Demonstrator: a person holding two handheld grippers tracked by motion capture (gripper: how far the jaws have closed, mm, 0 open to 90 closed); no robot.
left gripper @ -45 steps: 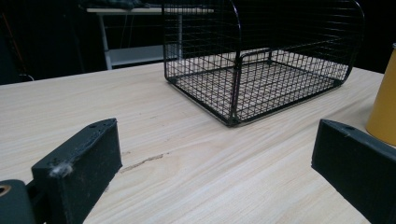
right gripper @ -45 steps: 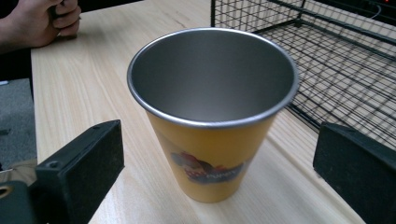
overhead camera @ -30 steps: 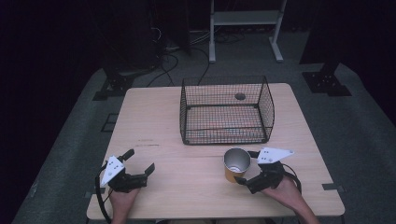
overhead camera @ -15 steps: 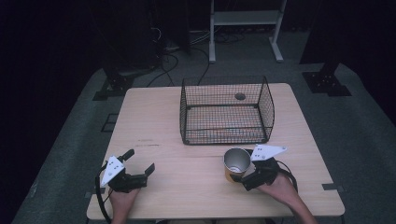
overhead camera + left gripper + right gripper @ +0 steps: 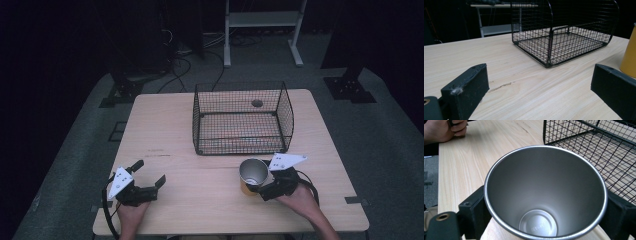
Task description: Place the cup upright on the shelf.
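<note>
High view looks down on table (image 5: 200, 150); both low, close gripper views share wire basket (image 5: 564, 37).

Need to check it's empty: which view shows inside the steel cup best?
The right gripper view: it looks straight into the yellow-sided steel cup, bare to its base. The high view gives a small open rim; the left gripper view, a yellow edge.

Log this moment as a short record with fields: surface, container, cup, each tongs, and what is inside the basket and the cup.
surface: light wooden table
container: black wire basket, upright at the table's far middle, open top
basket contents: nothing in it
cup: yellow cup with steel inside, upright, near the basket's front right
cup contents: nothing in it
right tongs: jaws either side of the cup, against its wall
left tongs: open, holding nothing, resting low at the table's near left
person: a hand on each tongs
</note>
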